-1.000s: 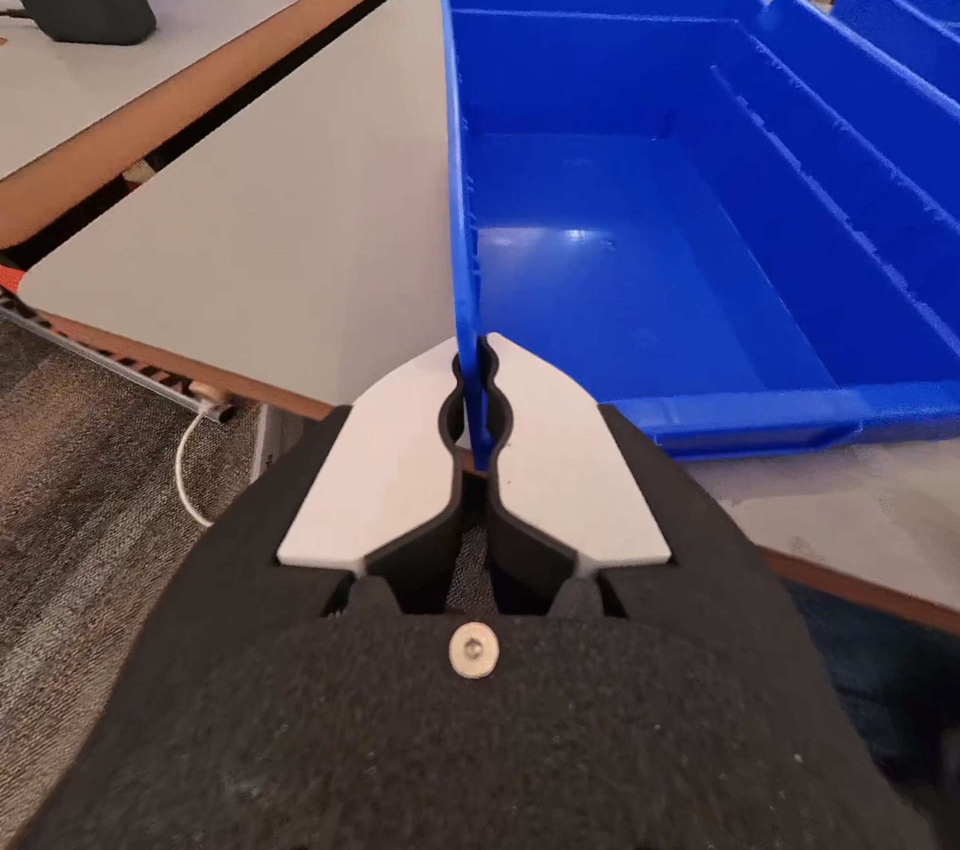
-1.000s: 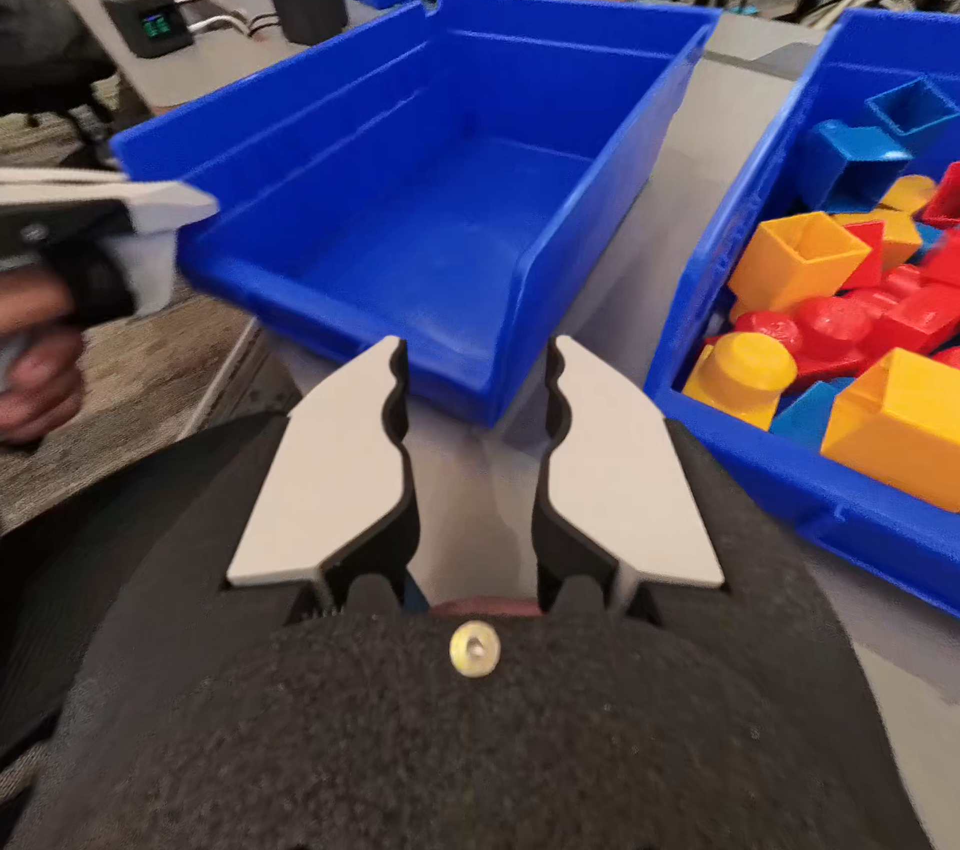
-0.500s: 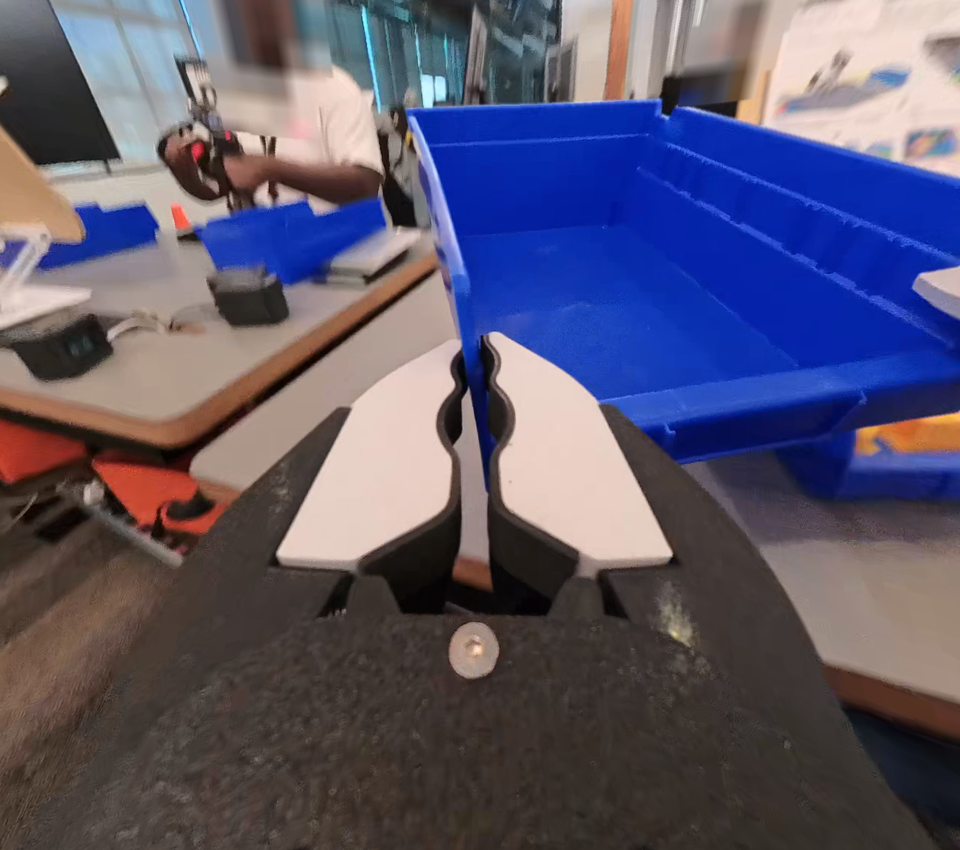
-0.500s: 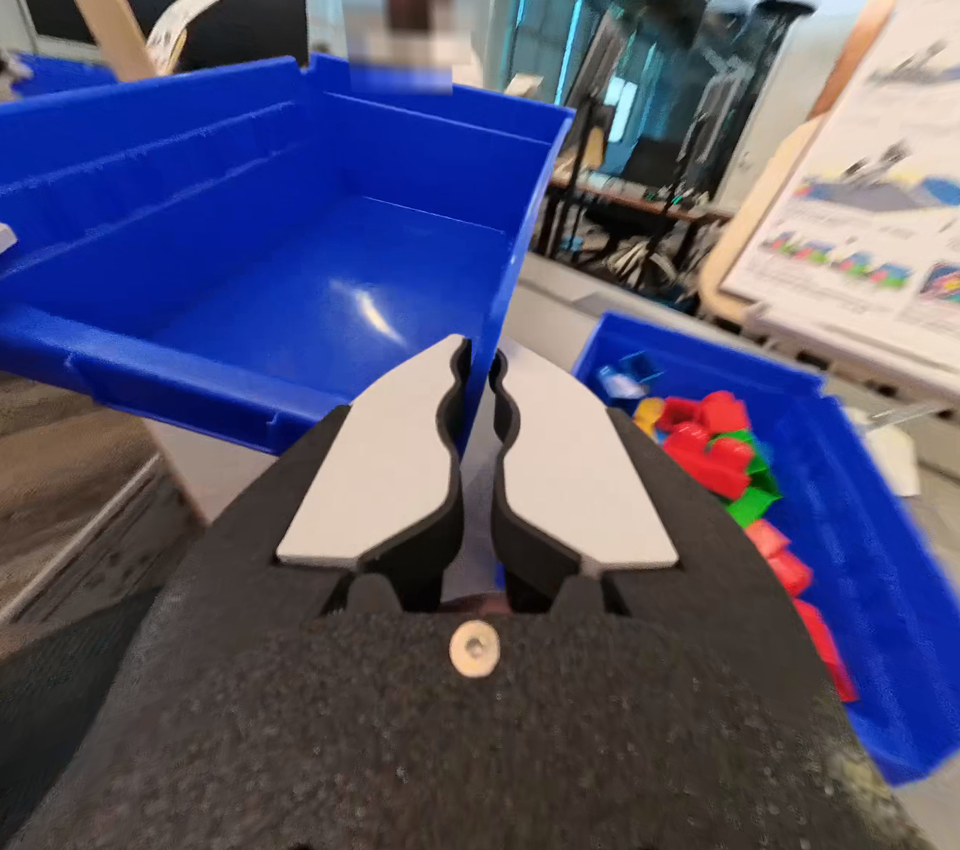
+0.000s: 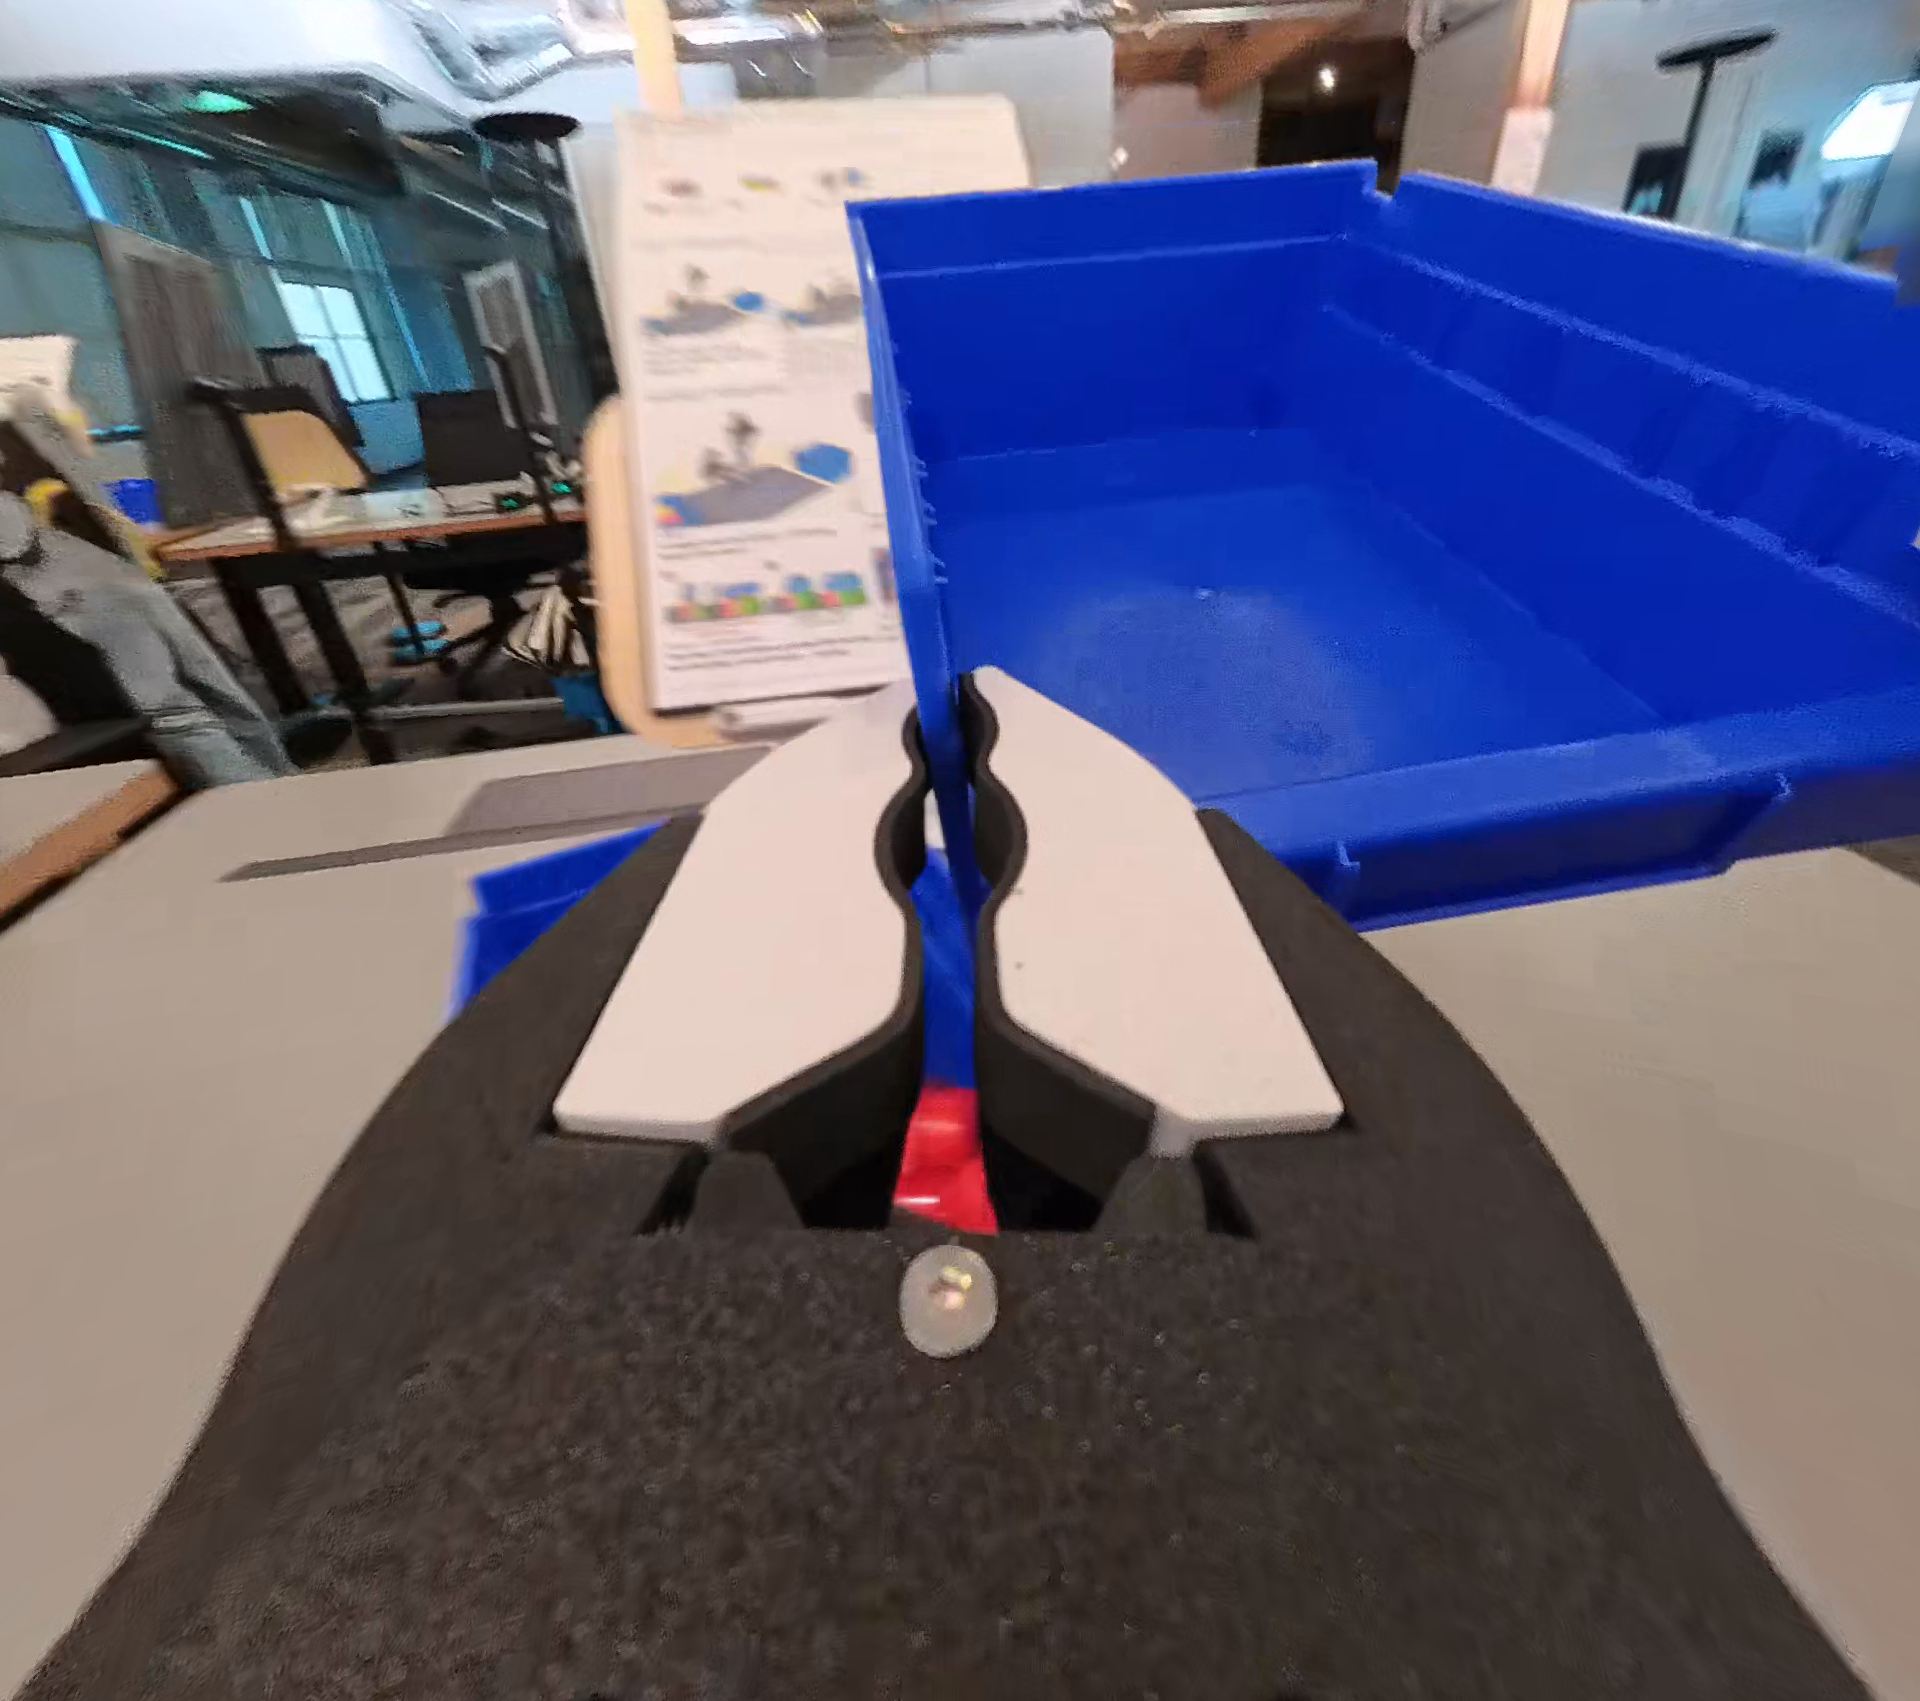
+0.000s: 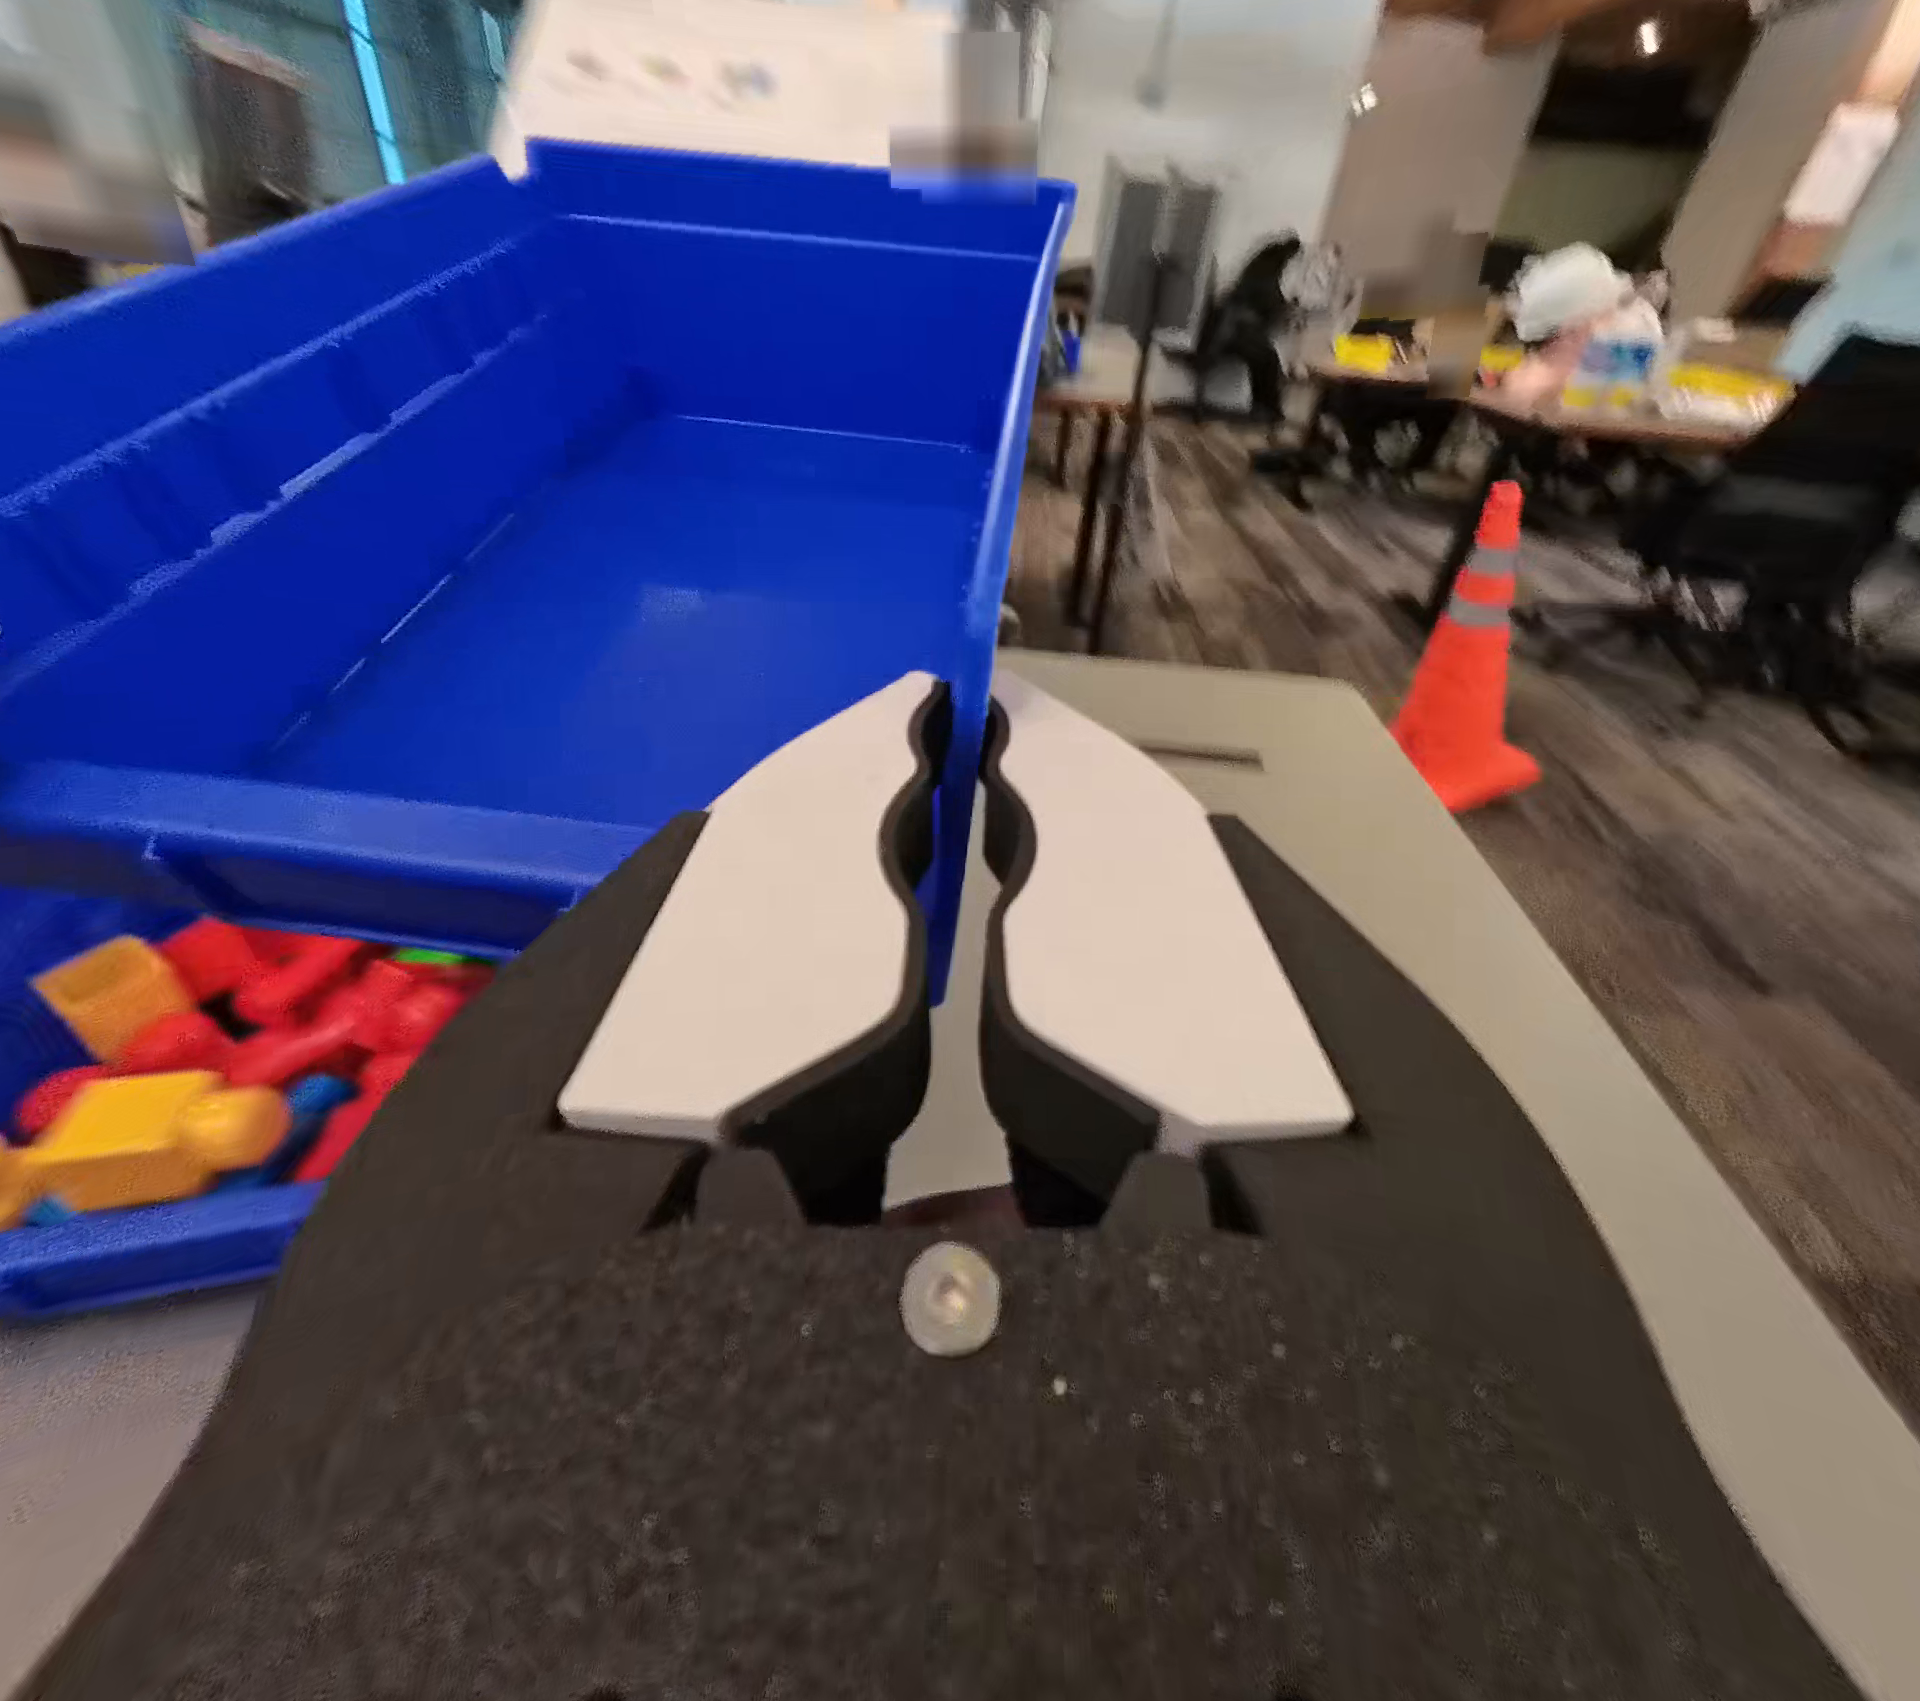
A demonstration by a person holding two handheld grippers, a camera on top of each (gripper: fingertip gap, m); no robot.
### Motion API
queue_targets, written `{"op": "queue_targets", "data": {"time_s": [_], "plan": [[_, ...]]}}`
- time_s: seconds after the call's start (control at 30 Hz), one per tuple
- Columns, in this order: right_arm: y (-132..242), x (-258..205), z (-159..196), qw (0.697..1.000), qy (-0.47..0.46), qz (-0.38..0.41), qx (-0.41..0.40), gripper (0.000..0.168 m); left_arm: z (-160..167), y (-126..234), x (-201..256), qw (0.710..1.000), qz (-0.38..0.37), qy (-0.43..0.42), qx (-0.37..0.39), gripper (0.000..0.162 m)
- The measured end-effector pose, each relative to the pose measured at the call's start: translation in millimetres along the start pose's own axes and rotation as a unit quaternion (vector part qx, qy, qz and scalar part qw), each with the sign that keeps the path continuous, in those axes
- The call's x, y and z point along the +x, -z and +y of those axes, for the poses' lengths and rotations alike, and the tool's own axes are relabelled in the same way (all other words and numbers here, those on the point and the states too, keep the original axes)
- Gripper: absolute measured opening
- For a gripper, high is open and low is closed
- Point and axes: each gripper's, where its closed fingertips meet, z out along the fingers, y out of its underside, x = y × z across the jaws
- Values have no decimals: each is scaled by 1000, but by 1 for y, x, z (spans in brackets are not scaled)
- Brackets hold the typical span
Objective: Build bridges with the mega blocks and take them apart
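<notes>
Mega blocks point(image 6: 197, 1080): lying heaped in a lower blue bin point(image 6: 125, 1256) on the grey table point(image 6: 1226, 716), red, yellow, orange, blue and green pieces jumbled together, partly overhung by the raised bin; in the left wrist view, showing only as a red patch point(image 5: 940, 1163) glimpsed between the finger bases.

Empty blue bin point(image 5: 1351, 591): hanging clear above the table, tilted, its open inside facing both cameras, held by its two opposite side walls.

Grey table point(image 5: 208, 976): lying beneath both bins, edge of the lower blue bin point(image 5: 540, 893) peeking out left of the fingers.

Left gripper point(image 5: 943, 706): clamping narrowly on the bin's left side wall, thin blue wall pinched between the white fingers point(image 5: 790, 903).

Right gripper point(image 6: 964, 706): clamping narrowly on the opposite side wall, blue plastic running down between the fingers point(image 6: 1122, 924).

Orange traffic cone point(image 6: 1465, 664): standing upright on the floor, off the table's far right edge.

Poster board point(image 5: 769, 425): standing behind the table, blurred.
</notes>
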Motion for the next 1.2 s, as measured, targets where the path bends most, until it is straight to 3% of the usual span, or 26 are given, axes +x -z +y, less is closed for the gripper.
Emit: {"op": "queue_targets", "data": {"time_s": [0.17,0.3,0.47,0.63,0.77,0.9,0.97,1.1,1.2], "plan": [[-5,104,77,995,-39,68,-68,4,58,-50,107,997,48,7,-57,1],[-12,164,131,989,-66,81,-108,3,105,-68,173,994,67,5,-82,1],[-26,201,180,987,-88,44,-127,3,138,-77,213,995,67,-11,-76,3],[-35,226,228,974,-110,41,-192,3,195,-78,244,972,126,-43,-196,7],[-35,229,230,971,-103,54,-208,3,200,-73,250,965,146,-53,-211,9],[-35,228,231,973,-97,53,-201,6,206,-63,257,952,182,-39,-243,25],[-35,232,231,974,-100,64,-192,29,203,-56,248,952,172,-49,-249,39],[-21,232,193,982,-90,89,-138,44,171,-25,208,956,182,-61,-222,45],[-12,187,146,993,-70,50,-84,45,146,1,144,961,174,-44,-209,47]]}}
